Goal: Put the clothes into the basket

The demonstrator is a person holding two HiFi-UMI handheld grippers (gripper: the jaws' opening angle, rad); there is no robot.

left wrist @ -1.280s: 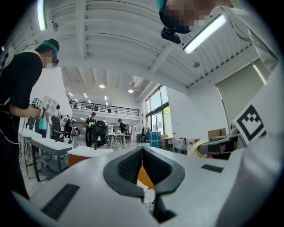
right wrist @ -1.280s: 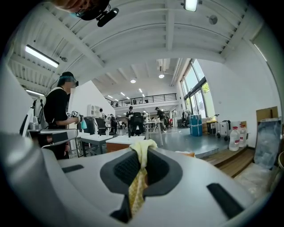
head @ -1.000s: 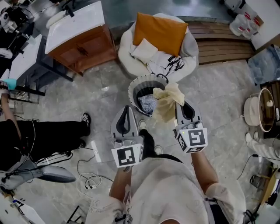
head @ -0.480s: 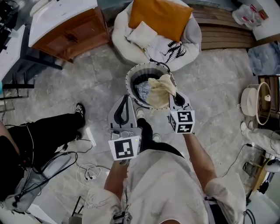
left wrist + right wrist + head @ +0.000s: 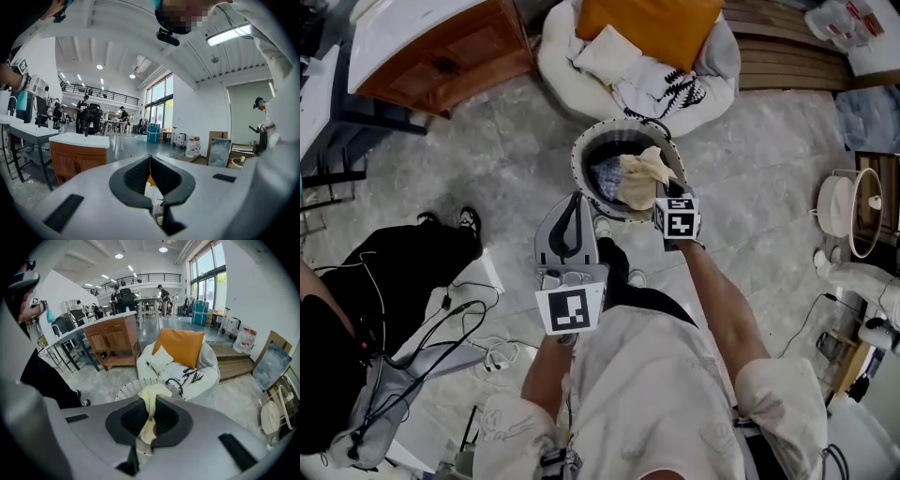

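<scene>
We are counting one round white wire basket (image 5: 579,161), two garments and two grippers. The right gripper (image 5: 149,411) is clamping the cream cloth (image 5: 642,173) over the basket's mouth, beside a blue-grey garment (image 5: 605,176) lying inside. The left gripper (image 5: 150,158) is hovering near the rim, jaws together, empty. A white lounger (image 5: 567,70) with an orange cushion (image 5: 652,19) is sitting behind.

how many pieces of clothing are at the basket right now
2. A pale yellow cloth, pinched in the right tongs, hangs over the round white wire basket; a bluish patterned cloth lies inside it. More may be hidden underneath.
</scene>
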